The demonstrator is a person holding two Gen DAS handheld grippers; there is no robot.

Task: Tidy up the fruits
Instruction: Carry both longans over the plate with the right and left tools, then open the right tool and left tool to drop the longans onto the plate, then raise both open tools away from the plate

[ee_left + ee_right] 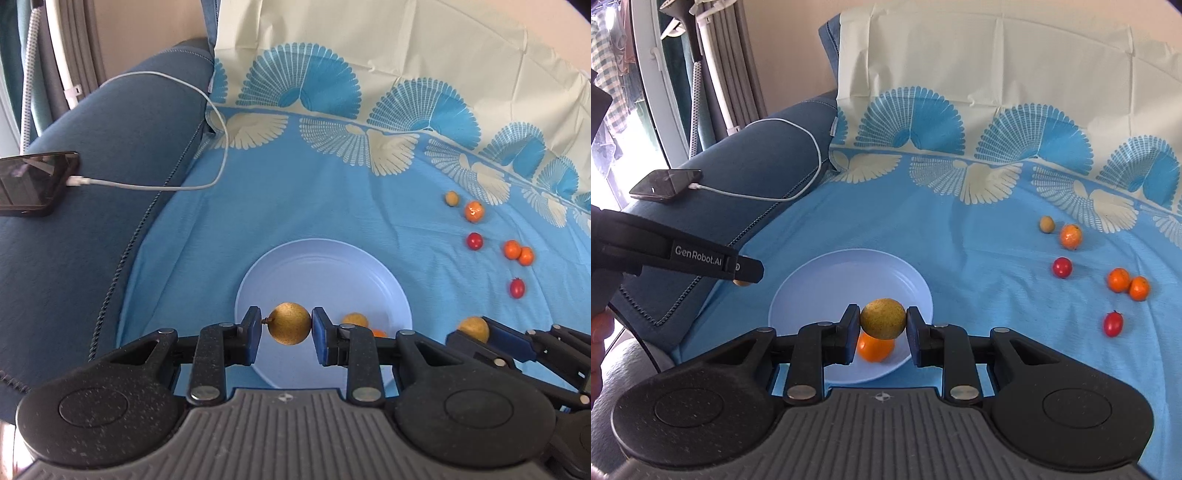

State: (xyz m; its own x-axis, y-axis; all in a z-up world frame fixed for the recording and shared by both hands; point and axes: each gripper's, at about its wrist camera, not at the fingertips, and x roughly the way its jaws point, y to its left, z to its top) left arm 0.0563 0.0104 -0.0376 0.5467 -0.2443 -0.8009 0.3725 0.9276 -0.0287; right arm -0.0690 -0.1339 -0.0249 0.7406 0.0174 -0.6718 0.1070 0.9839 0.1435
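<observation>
A home living room: a blue sofa (110,155) under a patterned sheet (314,192), a charging phone (33,182) on its armrest.

Phone (35,182) with white cable (221,147)

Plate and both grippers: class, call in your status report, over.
Left gripper shut on a brown round fruit; right gripper shut on another. Both over the plate, one orange fruit in it. Nothing blocking.
</observation>
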